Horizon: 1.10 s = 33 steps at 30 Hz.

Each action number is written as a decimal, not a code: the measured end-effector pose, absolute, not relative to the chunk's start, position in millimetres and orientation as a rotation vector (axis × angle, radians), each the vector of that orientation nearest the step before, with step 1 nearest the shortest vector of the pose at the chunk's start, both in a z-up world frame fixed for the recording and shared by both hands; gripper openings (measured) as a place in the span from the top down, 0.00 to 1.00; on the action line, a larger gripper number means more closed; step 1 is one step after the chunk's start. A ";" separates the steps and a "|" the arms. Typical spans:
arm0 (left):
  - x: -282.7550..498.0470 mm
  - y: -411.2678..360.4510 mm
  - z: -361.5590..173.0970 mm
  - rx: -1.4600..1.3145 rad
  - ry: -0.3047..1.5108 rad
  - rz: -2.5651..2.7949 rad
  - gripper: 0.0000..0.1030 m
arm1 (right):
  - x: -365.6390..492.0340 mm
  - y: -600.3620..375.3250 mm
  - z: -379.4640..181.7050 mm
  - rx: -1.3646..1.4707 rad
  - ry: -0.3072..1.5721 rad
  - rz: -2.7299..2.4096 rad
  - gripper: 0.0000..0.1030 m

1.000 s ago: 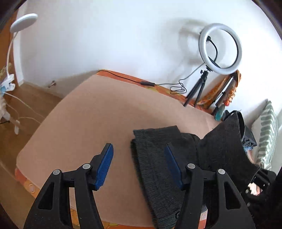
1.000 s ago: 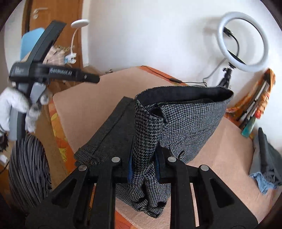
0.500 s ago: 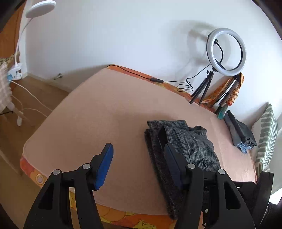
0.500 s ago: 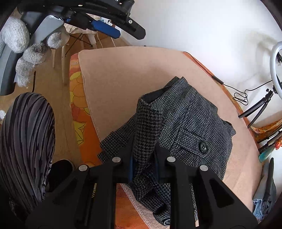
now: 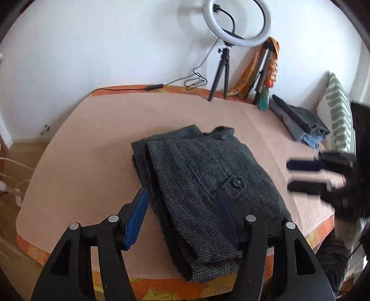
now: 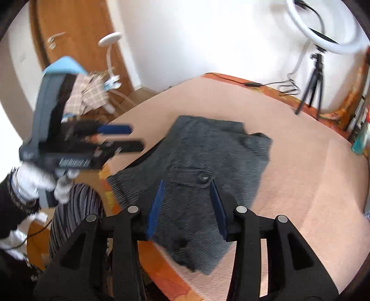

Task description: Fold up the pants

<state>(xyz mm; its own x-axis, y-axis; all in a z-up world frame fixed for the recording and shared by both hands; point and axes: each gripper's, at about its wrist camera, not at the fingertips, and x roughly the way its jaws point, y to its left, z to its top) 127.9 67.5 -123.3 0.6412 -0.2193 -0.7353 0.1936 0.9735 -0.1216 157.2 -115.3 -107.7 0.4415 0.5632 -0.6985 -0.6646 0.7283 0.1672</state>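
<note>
On the near edge of the pink bed cover [image 5: 97, 139] the pants [image 5: 203, 185] lie folded, the right gripper [image 6: 186, 203] having just opened off them and the left gripper [image 5: 182, 215] gaping empty, so next probably comes smoothing or setting aside.

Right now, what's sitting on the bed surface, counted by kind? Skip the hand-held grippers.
Folded grey tweed pants: 1
Small pile of other folded clothes at the far right: 1 pile; how many pieces are in it I cannot tell
Ring light on a tripod at the back edge: 1
Striped pillow: 1
Total: 4
</note>
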 end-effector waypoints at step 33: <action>116.6 63.6 -153.5 -0.163 1.003 -0.380 0.43 | 338.4 -146.7 -175.3 0.245 1.063 0.569 0.81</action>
